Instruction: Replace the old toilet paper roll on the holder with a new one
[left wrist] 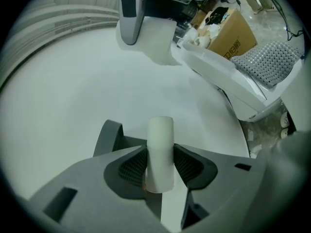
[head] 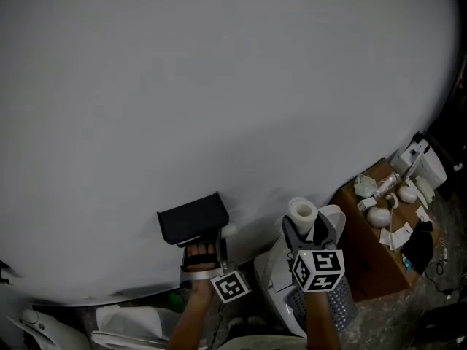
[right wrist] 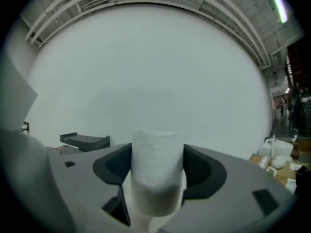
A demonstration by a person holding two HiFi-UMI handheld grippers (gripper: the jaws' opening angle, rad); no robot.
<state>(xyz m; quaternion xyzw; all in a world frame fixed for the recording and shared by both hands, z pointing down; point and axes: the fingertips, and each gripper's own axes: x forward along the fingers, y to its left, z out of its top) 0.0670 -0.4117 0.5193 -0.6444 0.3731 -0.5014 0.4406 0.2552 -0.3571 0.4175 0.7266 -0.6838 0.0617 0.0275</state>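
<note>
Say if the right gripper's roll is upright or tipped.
Upright: the toilet paper roll stands on end, clamped in the right gripper.

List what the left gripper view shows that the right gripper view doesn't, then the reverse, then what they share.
Only the left gripper view: a slim white tube pinched between its jaws, a white fixture that is probably the toilet, and a grey perforated surface beside it.
Only the right gripper view: a full toilet paper roll clamped between its jaws, and the black holder on the wall at left.
Both: the plain white wall and the cardboard box with clutter on top.
</note>
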